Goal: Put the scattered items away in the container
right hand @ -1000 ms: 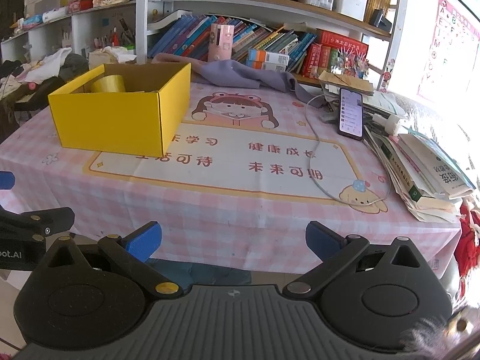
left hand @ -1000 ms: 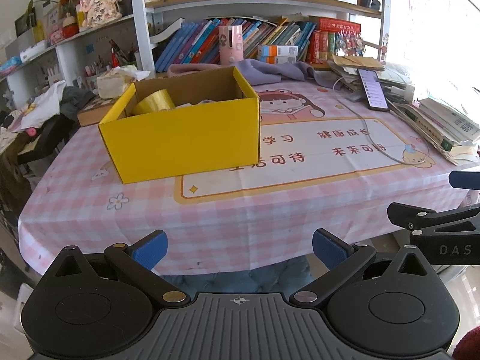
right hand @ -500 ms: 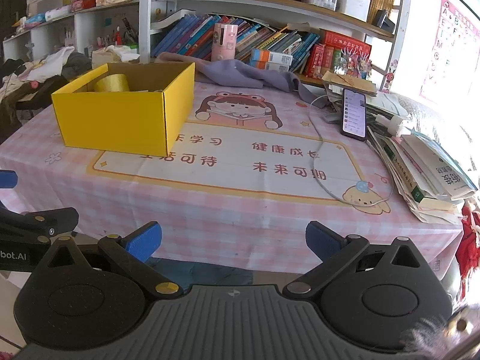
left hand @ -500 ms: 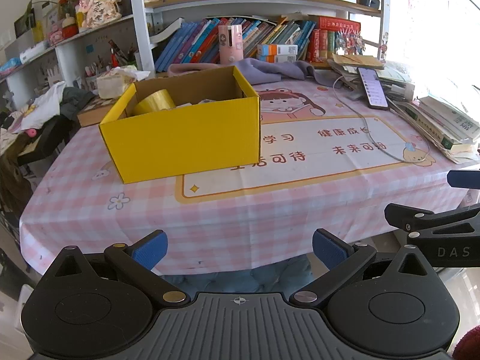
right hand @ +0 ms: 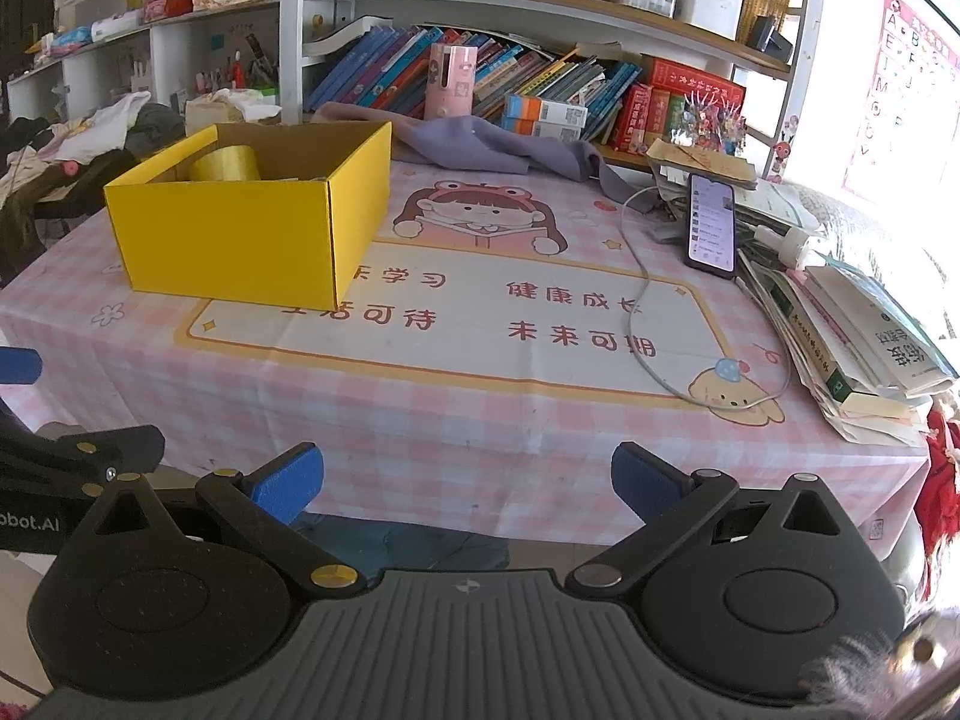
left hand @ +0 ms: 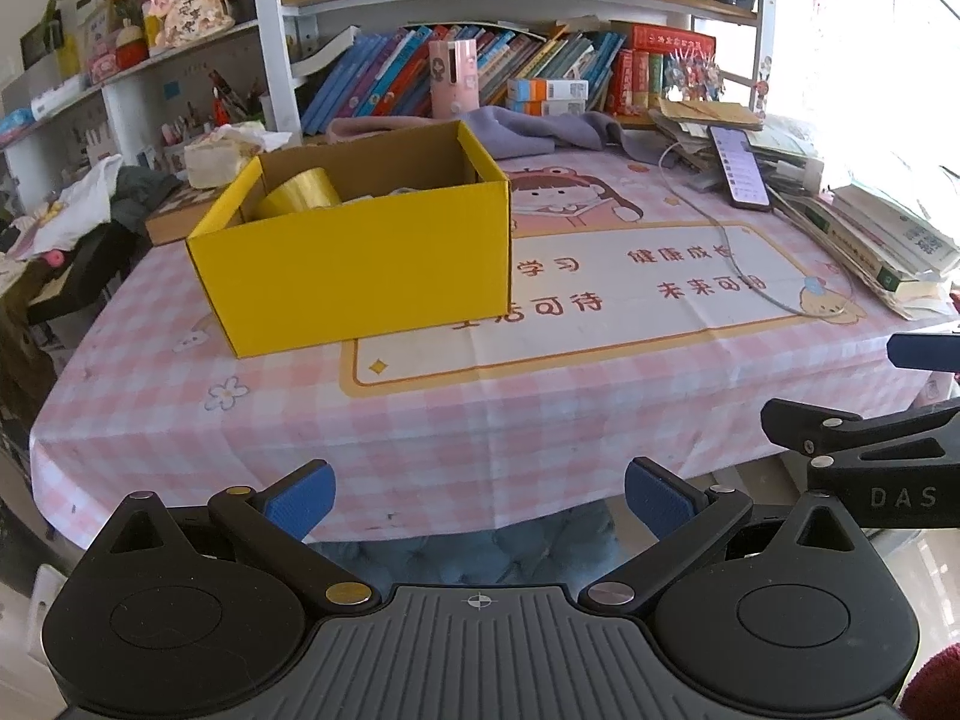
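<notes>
A: Item one, the box?

B: A yellow cardboard box (left hand: 360, 264) is stood on the left part of the pink checked tablecloth (left hand: 420, 420), open at the top. A roll of yellow tape (left hand: 297, 195) is seen inside against the far left wall; only its upper part is shown above the rim. Some pale things beside it are too hidden to be named.

A: The tongs?

B: The left gripper (left hand: 477, 495) is held off the near table edge, jaws spread wide, nothing between them. The right gripper (right hand: 465, 477) is likewise spread and unloaded. Each is partly cut off at the border of the other's view.

A: Remaining stock on the table?

B: A phone (right hand: 711, 228) with a lit screen is propped at the right, a white cable (right hand: 645, 300) is trailed from it across the cloth, and a stack of books (right hand: 864, 354) is laid at the right edge, partly washed out by window glare. A grey cloth (right hand: 480, 144) is bunched behind the box. No loose item is seen on the bare cloth near the box.
</notes>
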### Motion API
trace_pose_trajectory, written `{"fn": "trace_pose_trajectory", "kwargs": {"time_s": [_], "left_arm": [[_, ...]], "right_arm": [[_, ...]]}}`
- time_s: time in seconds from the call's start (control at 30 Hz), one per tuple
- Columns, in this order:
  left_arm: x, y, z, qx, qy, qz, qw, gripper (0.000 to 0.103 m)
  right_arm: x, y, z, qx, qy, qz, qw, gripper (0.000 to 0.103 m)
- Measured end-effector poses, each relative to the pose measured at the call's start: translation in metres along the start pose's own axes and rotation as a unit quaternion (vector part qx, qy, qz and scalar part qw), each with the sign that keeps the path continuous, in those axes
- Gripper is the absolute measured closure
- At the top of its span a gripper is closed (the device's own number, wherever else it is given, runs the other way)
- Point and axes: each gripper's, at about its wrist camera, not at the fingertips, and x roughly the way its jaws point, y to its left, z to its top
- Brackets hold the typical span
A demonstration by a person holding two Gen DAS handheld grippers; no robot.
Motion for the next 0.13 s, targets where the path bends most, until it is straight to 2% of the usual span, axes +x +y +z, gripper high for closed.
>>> {"fn": "trace_pose_trajectory", "kwargs": {"time_s": [0.13], "left_arm": [[-0.0006, -0.0019, -0.0003, 0.005, -0.002, -0.001, 1.0, 0.0]], "right_arm": [[0.0012, 0.0001, -0.0006, 0.0, 0.0, 0.002, 1.0, 0.0]]}}
